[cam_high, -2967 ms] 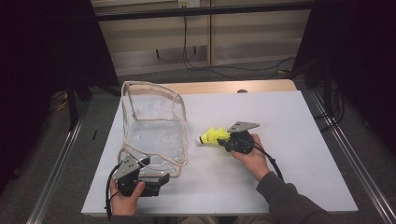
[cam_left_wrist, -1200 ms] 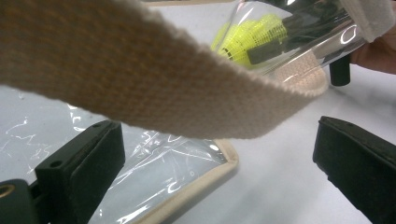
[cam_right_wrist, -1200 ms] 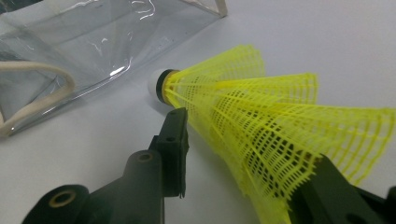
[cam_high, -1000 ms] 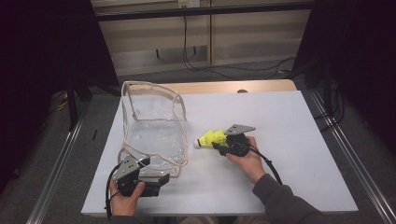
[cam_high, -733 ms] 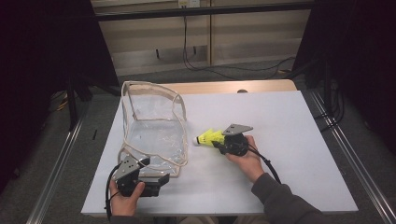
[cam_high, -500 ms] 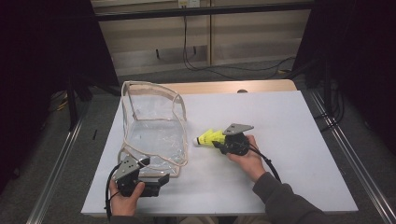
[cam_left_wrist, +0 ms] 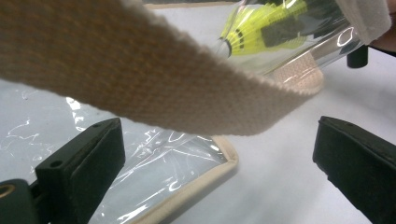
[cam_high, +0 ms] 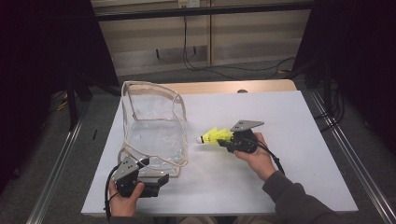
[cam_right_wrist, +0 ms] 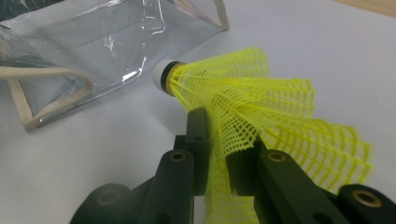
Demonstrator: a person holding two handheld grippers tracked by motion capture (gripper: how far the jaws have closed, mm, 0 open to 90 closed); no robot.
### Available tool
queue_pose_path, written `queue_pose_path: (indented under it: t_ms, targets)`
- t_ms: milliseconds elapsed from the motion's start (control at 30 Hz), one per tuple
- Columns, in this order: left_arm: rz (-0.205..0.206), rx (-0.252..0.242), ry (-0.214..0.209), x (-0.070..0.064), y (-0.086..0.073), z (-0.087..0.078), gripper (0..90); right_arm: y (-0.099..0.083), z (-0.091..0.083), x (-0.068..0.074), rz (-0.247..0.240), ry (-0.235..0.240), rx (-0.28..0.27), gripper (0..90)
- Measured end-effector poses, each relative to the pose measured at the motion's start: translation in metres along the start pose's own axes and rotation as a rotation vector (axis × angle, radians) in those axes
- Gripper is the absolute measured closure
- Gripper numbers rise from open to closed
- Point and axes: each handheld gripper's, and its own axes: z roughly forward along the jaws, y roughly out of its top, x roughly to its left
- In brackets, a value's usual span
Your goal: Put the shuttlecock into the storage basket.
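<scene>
High view: my right claw [cam_high: 227, 142] pinches the yellow shuttlecock [cam_high: 215, 136] by its mesh skirt, white cork tip pointing left, just right of the clear bag [cam_high: 154, 135] near mid worktop [cam_high: 289, 121]. Left claw [cam_high: 161, 179] spread wide at bag's near edge w/ the beige strap [cam_left_wrist: 140, 70] across it, holding nothing.

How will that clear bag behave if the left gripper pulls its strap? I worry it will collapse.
Probably floppy: the clear bag has thin, wrinkled plastic walls. Its strap is soft webbing draped across the open left gripper, so it would likely bend. The bag looks light, so it may slide.
</scene>
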Motion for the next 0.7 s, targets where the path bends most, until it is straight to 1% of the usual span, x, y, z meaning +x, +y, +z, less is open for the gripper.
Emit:
queue_pose_path:
  t_ms: [200,300,433,567,700]
  targets:
    - [-0.003,-0.002,-0.001,-0.001,0.000,0.001,2.2,0.007,-0.015,-0.004,-0.002,0.005,0.002,80.9]
    - [-0.005,-0.002,0.000,-0.001,0.000,0.000,2.2,0.010,-0.020,-0.005,-0.003,0.004,0.001,80.8]
    - [-0.005,-0.004,-0.001,-0.001,0.000,0.001,2.2,0.017,-0.027,-0.005,-0.004,0.018,-0.007,80.8]
    - [-0.005,-0.004,0.000,-0.001,0.000,0.001,2.2,0.024,-0.035,-0.005,-0.011,0.018,-0.009,80.8]
    - [-0.004,-0.002,-0.004,0.000,0.000,0.001,2.2,0.030,-0.042,-0.007,-0.008,0.025,-0.009,80.8]
